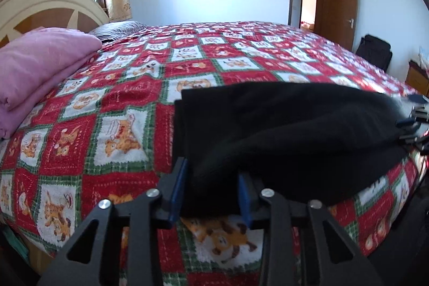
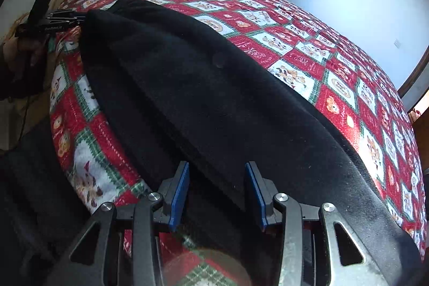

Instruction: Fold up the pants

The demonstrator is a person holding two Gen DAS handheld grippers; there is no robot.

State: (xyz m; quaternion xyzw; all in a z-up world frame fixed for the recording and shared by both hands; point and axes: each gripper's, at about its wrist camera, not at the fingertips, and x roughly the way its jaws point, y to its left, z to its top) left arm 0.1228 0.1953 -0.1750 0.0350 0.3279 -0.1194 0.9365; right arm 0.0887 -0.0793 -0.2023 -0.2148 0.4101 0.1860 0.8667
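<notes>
Pants spread on bed; end clamped by left tongs, right tongs part-open astride cloth, for folding.

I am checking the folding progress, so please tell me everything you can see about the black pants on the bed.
The black pants look like soft, fleecy fabric, plain, with no pattern. They lie stretched along the near edge of the red patchwork bedspread, already doubled into a long strip with layered edges at one end. The left gripper has fabric pinched between its blue pads at one end. At the other end, the right gripper straddles fabric; whether its pads press is unclear.
</notes>
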